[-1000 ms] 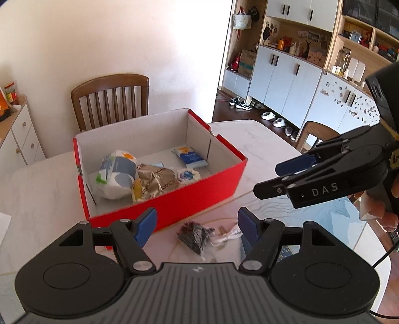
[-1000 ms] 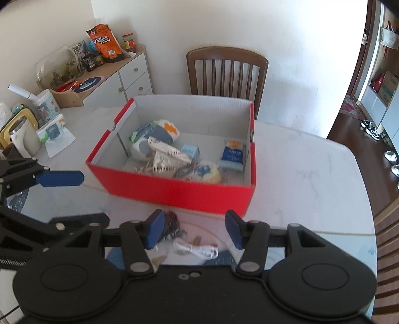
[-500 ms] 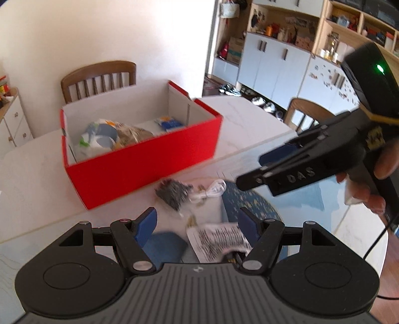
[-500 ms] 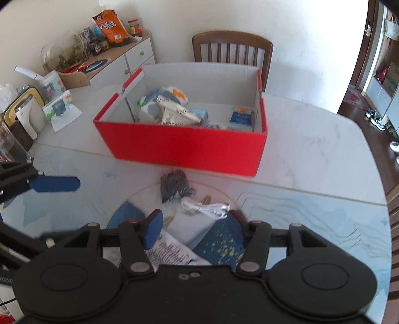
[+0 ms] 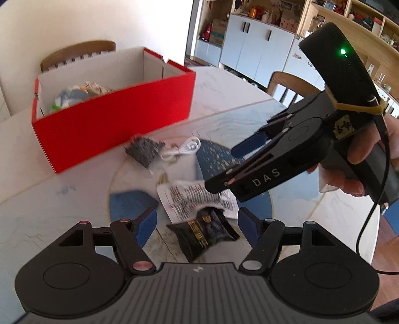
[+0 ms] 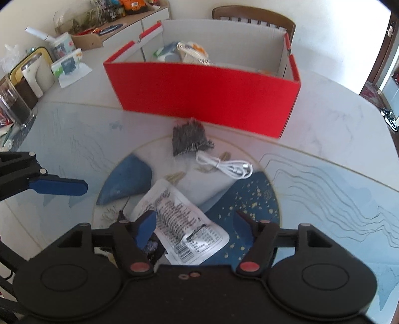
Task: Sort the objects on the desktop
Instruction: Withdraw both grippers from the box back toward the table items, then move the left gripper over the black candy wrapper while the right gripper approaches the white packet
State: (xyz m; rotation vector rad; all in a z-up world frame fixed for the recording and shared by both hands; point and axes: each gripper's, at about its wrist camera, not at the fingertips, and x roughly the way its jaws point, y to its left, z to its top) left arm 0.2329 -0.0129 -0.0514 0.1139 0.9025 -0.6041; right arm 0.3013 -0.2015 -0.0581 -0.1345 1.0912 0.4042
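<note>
A red box [image 5: 112,122] [image 6: 207,92] with several packets inside stands on the table. In front of it lie a dark mesh pouch [image 5: 144,152] [image 6: 189,140], a white cable [image 5: 184,149] [image 6: 224,167], a white printed packet [image 5: 197,199] [image 6: 184,224] and a black packet [image 5: 204,231]. My left gripper [image 5: 197,224] is open, low over the black packet. My right gripper [image 6: 194,221] is open over the white packet; in the left wrist view it [image 5: 219,172] hovers from the right.
A wooden chair [image 6: 251,17] stands behind the box. A glass jar [image 6: 12,104], a mug and tissue pack [image 6: 67,64] sit at the table's left. Cabinets [image 5: 254,44] and another chair [image 5: 291,84] are to the right.
Both grippers pulled back from the box and dropped lower towards the table. The white and black packets have come into view between the fingers. Both stay open.
</note>
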